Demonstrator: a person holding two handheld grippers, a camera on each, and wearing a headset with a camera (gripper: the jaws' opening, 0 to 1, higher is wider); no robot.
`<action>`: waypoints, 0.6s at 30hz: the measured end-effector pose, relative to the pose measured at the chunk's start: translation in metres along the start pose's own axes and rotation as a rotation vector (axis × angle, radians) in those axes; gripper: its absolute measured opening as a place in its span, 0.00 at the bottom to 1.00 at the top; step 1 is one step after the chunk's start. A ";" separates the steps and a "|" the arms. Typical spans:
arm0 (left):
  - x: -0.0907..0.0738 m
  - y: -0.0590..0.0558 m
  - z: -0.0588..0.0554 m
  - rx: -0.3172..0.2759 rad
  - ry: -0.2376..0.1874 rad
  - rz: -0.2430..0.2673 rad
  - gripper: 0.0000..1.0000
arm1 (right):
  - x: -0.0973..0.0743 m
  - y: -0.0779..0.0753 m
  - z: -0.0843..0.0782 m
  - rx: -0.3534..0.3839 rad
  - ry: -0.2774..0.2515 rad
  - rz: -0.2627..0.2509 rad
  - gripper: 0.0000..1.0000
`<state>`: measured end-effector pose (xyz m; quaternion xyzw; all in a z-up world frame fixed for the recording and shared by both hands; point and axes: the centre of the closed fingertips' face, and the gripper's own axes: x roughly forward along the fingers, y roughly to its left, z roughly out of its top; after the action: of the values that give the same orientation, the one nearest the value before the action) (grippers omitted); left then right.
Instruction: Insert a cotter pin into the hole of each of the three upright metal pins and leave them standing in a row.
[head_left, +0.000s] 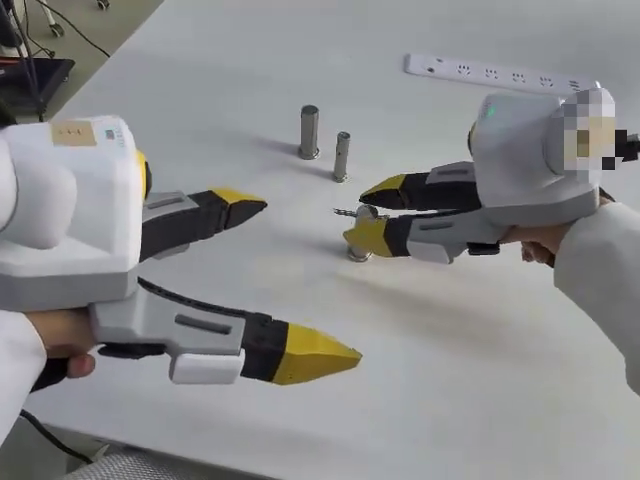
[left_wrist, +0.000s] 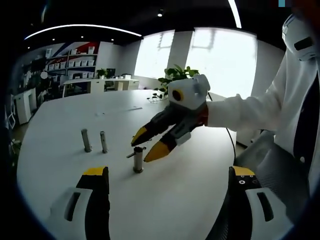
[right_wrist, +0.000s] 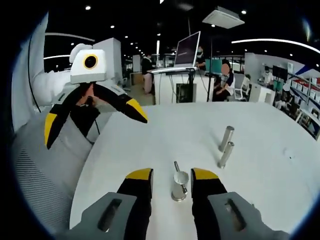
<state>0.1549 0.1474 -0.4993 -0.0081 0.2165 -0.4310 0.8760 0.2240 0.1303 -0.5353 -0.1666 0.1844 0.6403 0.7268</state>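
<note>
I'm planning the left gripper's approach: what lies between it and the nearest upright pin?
Bare white table, as the left gripper view shows; the right gripper straddles that pin.

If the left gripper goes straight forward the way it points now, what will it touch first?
Probably the near metal pin with its cotter pin, just left of the line; the right gripper hangs close above it. Depth is unclear.

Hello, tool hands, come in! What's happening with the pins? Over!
Left tool open wide, hovering. Right tool open, astride nearest grey metal pin, thin silver cotter pin across its top. Two other upright grey pins bare. Nothing blocking.
</note>
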 end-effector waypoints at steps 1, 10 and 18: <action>0.000 0.000 0.001 0.000 -0.003 0.002 0.99 | -0.005 0.002 0.002 0.015 -0.012 -0.002 0.30; 0.003 0.005 0.014 -0.031 -0.054 0.005 0.99 | -0.054 0.017 0.011 0.101 -0.097 -0.051 0.62; 0.007 0.005 0.022 -0.035 -0.067 0.001 0.99 | -0.079 0.027 -0.001 0.170 -0.094 -0.093 0.84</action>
<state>0.1707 0.1409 -0.4833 -0.0376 0.1946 -0.4262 0.8826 0.1887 0.0646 -0.4984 -0.0822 0.1958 0.5951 0.7751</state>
